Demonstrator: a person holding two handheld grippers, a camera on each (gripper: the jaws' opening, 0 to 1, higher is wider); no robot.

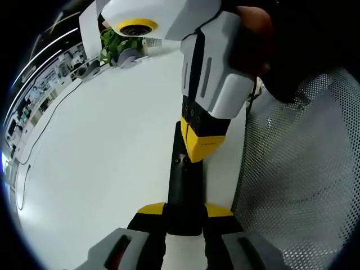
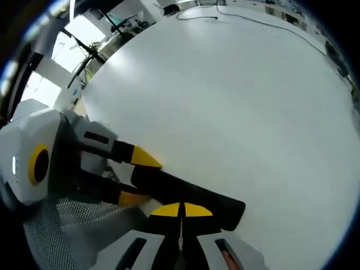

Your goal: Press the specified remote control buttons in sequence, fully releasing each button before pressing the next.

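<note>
Holding remote (image 1: pixel 184 194) clamped between left gripper (image 1: pixel 184 212) jaws, over white table (image 1: pixel 101 146); right gripper (image 1: pixel 203 147) tips down on remote's far half.

Pressing, by right gripper view: right gripper (image 2: pixel 181 211) jaws clenched empty, tips touching remote (image 2: pixel 185 196); left gripper (image 2: pixel 135 179) grasping near end. Sequence progress unreadable; release pending.

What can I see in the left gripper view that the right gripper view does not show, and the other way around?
Left gripper view: a green plant at the far table edge, a thin cable and perforated mesh. Right gripper view: the right gripper with its jaws together over the remote. Both: the white table, the black remote control and the left gripper clamped on it.
</note>
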